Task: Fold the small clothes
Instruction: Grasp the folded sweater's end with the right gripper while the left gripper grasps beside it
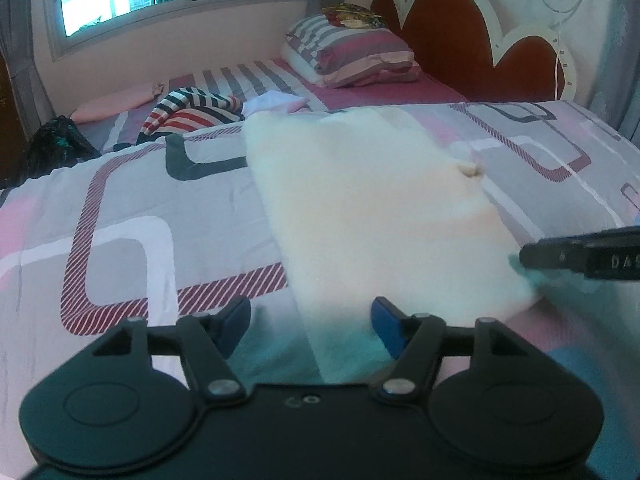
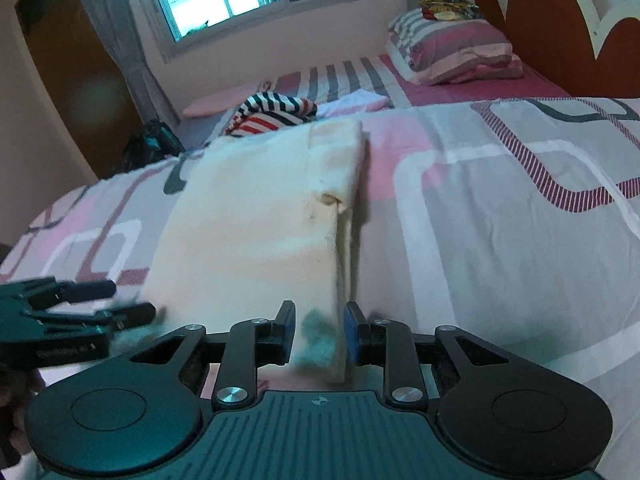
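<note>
Left wrist view: the left gripper [image 1: 311,322] hangs over the near edge of a cream garment [image 1: 372,208] spread flat on the patterned bedspread [image 1: 120,216]. Its jaws stand wide apart, the blue pads [image 1: 384,322] either side of the cloth's near left corner, pressing on nothing. The right gripper [image 1: 528,258] reaches in from the right edge, its tip at the garment's near right corner. Farther off lie a striped piece of clothing [image 1: 192,112] and a white one [image 1: 272,102], with a striped pillow [image 1: 352,52] by the red headboard [image 1: 460,40].

Right wrist view: the right gripper [image 2: 320,332] has its jaws narrowly parted with the cream garment's [image 2: 256,220] near right corner between them; the folded edge rises between the pads [image 2: 352,332], and it appears pinched, though blur leaves the contact unsure. The left gripper [image 2: 132,312] shows at the left, jaws apart, by the near left corner. The garment lies lengthways, running away toward the striped clothing [image 2: 276,114]
</note>
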`<state>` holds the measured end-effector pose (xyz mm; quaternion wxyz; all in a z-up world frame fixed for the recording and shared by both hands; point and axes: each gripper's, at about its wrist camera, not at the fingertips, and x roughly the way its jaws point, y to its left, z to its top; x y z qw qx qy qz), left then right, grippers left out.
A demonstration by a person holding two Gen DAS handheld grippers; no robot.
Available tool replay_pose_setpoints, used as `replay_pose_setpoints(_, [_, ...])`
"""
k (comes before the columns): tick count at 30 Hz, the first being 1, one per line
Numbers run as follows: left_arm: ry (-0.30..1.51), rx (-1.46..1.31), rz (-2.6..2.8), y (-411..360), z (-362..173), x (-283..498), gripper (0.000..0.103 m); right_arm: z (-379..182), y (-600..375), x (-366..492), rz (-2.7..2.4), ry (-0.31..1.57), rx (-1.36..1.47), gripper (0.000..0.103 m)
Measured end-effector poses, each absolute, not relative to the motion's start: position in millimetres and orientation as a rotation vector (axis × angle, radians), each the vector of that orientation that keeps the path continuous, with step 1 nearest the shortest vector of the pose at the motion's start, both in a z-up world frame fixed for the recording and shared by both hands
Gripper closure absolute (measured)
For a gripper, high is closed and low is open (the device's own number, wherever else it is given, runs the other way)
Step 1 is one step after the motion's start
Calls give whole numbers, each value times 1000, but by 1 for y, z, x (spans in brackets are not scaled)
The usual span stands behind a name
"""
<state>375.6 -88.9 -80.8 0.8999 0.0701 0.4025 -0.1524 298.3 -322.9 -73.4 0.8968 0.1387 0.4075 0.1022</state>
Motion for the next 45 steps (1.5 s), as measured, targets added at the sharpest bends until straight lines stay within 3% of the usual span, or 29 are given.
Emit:
replay_pose_setpoints(2, [825, 130, -316, -88, -80, 379, 23, -76, -328, 298, 210, 841, 314, 76])
replay_pose_setpoints(3, [814, 107, -313, -85, -79, 382, 16, -76, -332, 299, 196, 832, 336, 57])
replay_pose_setpoints(4, [803, 70, -312, -81, -78, 384, 3, -78, -337, 300, 171, 819, 354, 23])
replay_pose_setpoints(5, [793, 38, -312, -78, -77, 386, 1, -78, -341, 303, 147, 803, 364, 18])
replay_pose_setpoints(12, [840, -143, -366, -68, -80, 414, 2, -85, -374, 333, 269, 798, 574, 18])
replay_pose_setpoints(17, [917, -172, -263, -59, -97, 443, 22, -97, -389, 362, 323, 809, 712, 18])
replay_pose_setpoints(21, [954, -325, -322, -44, -107, 460, 21, -106, -394, 379, 339, 826, 770, 18])
replay_pose_setpoints(25, [950, -379, -336, -39, -111, 464, 18, -108, -388, 391, 346, 846, 747, 32])
replay_pose_setpoints(27, [949, -382, -352, -40, -113, 467, 15, -107, -378, 394, 339, 863, 682, 32])
replay_pose_setpoints(28, [948, -378, -361, -41, -114, 469, 14, -106, -373, 395, 356, 863, 663, 45])
replay_pose_setpoints(29, [948, -374, -367, -41, -115, 469, 14, -107, -370, 396, 372, 870, 651, 69])
replay_pose_setpoints(30, [947, -367, -372, -42, -115, 470, 14, -112, -368, 400, 385, 896, 655, 73])
replay_pose_setpoints(34, [952, -354, -372, -41, -113, 471, 20, -131, -394, 399, 391, 890, 870, 71])
replay_pose_setpoints(37, [952, -369, -380, -40, -114, 475, 20, -124, -389, 395, 396, 892, 825, 56])
replay_pose_setpoints(45, [968, -411, -404, -45, -118, 493, 22, -114, -363, 403, 440, 878, 670, 35])
